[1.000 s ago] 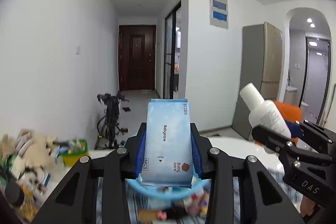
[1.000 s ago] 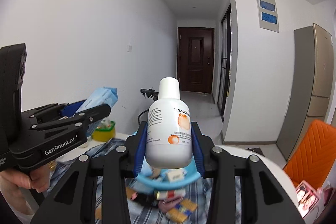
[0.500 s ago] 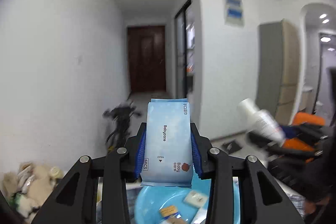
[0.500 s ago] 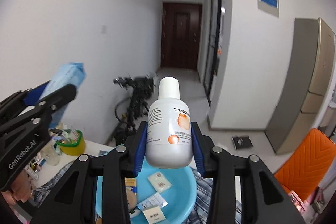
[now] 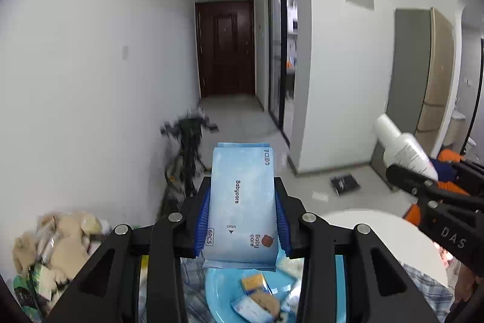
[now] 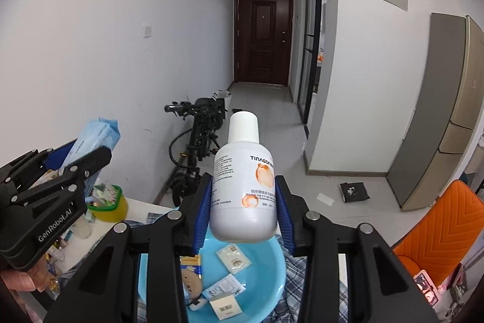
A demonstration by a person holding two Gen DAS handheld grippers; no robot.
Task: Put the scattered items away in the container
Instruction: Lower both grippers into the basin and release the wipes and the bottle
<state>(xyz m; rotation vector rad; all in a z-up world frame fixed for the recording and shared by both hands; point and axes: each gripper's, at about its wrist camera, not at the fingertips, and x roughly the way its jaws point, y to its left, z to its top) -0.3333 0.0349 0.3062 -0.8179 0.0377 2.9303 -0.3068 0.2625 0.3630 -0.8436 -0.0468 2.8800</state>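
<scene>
The right gripper (image 6: 243, 202) clamps an upright white bottle (image 6: 243, 186) above a blue basin (image 6: 266, 271) holding small packets. At left, the left gripper (image 6: 75, 162) grips a blue wipes pack (image 6: 96, 138).

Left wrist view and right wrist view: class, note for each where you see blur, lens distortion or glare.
Left wrist view: fisheye bends the walls and darkens the corners; the bicycle is smeared by motion blur, while the wipes pack in the left gripper is sharp. Right wrist view: same curved edges, but sharp throughout; the white bottle in the right gripper reads clearly, with no strong glare.
</scene>
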